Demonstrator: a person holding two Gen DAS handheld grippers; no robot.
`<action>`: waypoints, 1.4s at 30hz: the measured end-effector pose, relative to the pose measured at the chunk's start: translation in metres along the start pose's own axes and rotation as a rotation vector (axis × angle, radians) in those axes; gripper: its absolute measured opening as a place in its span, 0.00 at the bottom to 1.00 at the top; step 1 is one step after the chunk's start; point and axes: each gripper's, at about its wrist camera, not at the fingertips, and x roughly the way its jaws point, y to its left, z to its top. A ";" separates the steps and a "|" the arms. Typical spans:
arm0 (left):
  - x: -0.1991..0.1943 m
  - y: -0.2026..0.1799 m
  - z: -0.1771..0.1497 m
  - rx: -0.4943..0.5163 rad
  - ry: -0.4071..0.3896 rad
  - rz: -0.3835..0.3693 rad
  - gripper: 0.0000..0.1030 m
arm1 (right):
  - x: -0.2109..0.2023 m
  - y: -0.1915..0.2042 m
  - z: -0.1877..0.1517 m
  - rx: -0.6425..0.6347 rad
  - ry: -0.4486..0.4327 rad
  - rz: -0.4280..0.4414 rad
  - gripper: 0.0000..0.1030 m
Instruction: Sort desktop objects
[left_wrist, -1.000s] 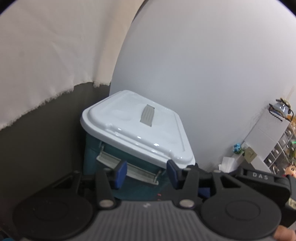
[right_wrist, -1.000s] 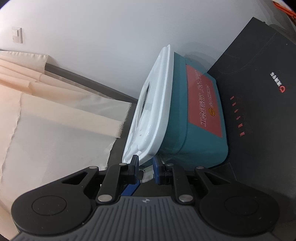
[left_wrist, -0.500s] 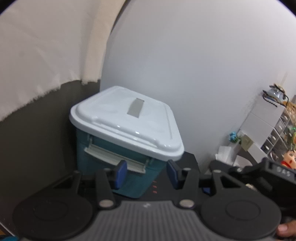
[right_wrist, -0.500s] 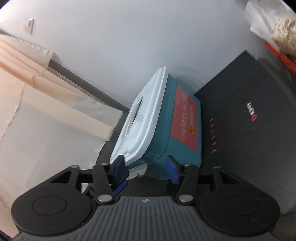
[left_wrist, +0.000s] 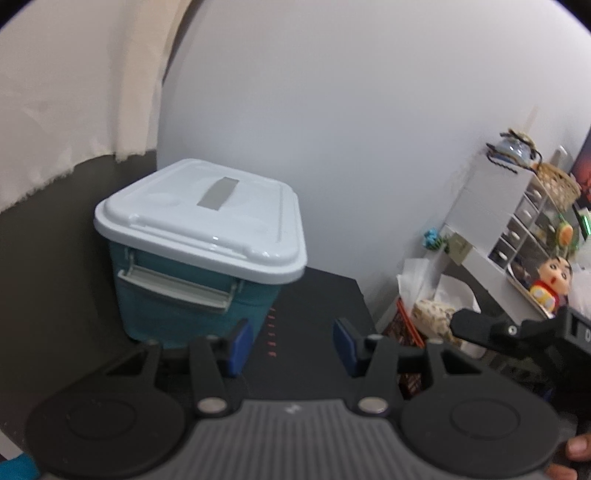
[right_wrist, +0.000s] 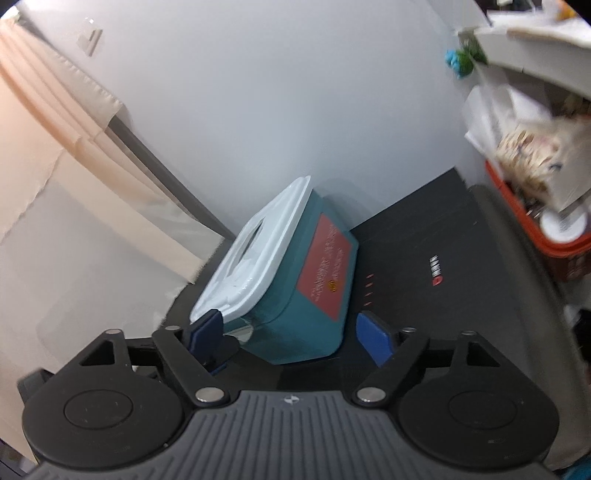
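Observation:
A teal storage box with a white lid closed on it stands on a black desk mat against the wall. My left gripper hangs back from the box's handle end, its jaws opening slightly with nothing between them. In the right wrist view the box looks tipped sideways because the camera is rolled, its red label facing up. My right gripper is just short of the box's near end, its jaws opening wide and the pads clear of it. The right gripper's black body shows at the right of the left wrist view.
A white drawer unit with a cartoon figurine stands at the right. An orange basket stuffed with paper sits beside the mat. A cream curtain hangs at the left. A person's fingertip shows at the lower right.
Both grippers have drawn back from the box, which now looks smaller. The right jaws, nearly shut at the lid's edge a second ago, have spread wide, and its view has rolled.

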 end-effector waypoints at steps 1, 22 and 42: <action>0.000 0.000 -0.001 0.002 0.004 -0.001 0.51 | -0.004 0.001 -0.001 -0.019 -0.003 -0.010 0.83; -0.041 0.000 -0.022 0.091 0.081 -0.001 0.51 | -0.047 0.009 -0.046 -0.346 0.011 -0.162 0.88; -0.036 0.009 -0.038 0.050 0.172 0.033 0.52 | -0.051 -0.004 -0.078 -0.370 0.032 -0.289 0.92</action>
